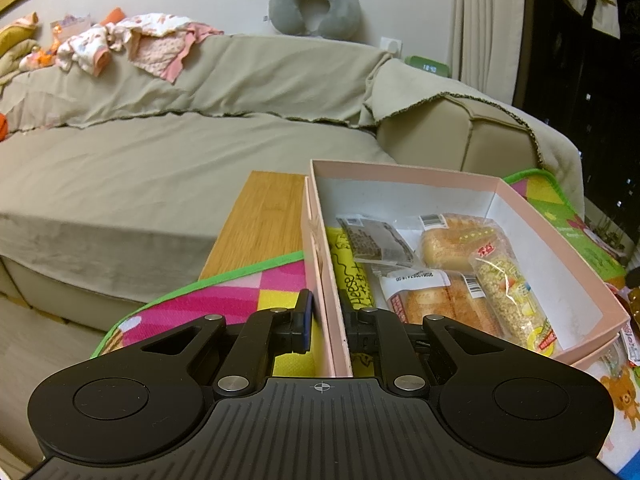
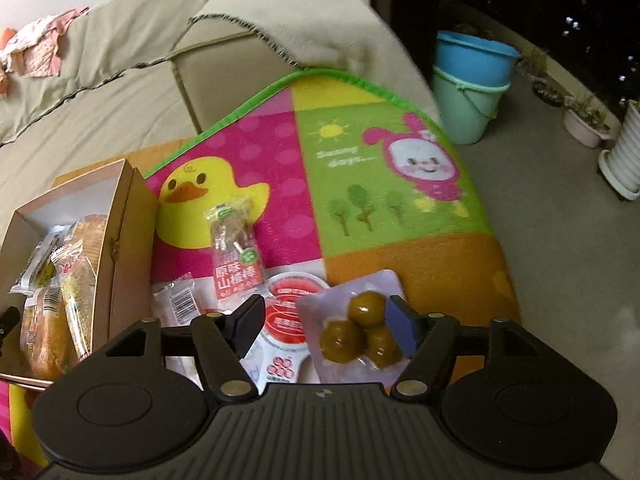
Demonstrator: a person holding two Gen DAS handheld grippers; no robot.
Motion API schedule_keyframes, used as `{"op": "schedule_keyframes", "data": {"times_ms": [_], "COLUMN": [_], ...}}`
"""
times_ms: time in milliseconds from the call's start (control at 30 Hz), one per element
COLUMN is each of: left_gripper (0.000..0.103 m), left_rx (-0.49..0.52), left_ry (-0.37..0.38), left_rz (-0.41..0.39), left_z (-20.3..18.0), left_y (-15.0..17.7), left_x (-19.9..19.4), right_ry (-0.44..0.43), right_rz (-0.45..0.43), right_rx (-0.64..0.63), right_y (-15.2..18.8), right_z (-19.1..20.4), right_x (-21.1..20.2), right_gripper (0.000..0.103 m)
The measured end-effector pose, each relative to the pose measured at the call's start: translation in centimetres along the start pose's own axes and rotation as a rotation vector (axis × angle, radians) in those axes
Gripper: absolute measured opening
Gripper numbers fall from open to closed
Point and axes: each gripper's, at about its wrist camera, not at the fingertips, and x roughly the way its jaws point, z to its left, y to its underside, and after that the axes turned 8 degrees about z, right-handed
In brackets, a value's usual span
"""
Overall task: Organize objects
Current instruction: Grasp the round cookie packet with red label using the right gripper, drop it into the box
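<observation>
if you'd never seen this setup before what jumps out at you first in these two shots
The bright cartoon mat with its yellow duck and pink bunny, spread in front of the beige sofa, grabs the eye first. On it sits a pink box of wrapped breads and snacks, its near wall pinched by the left gripper. The right gripper hangs open over a clear pack of three olive-brown balls among loose red-and-white packets.

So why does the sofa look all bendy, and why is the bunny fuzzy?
Left wrist view: the fisheye lens curves the sofa and the pink box; the picture is sharp. Right wrist view: the bunny on the mat is smeared by motion blur, and the window area at top right is nearly black in the dim indoor light.
</observation>
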Motion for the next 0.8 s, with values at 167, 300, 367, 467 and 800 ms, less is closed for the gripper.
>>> {"op": "schedule_keyframes", "data": {"times_ms": [167,300,367,467,800], "left_gripper": [0.014,0.014,0.014,0.014,0.014], "left_rx": [0.001,-0.002,-0.007,-0.009,-0.004], "left_ry": [0.000,0.004,0.009,0.011,0.007], "left_rz": [0.000,0.001,0.001,0.000,-0.002], "left_z": [0.1,0.1,0.2,0.2,0.2], "left_y": [0.0,0.0,0.0,0.0,0.0], "left_x": [-0.1,-0.1,-0.1,0.0,0.1], "right_ry": [-0.018,-0.033,-0.047,-0.041,-0.070], "right_rz": [-0.033,-0.050,-0.040,-0.033,-0.075], "right_rx": [-0.073,-0.106,-0.102,-0.102,-0.203], "right_y": [-1.0,-2.4,-3.2,-3.7,-1.4], "right_z": [2.2,4.3,5.1,6.2,7.4], "right_x": [1.9,4.1,5.4,7.0,2.2], "right_gripper": [0.067,0.067,0.067,0.066,0.034]}}
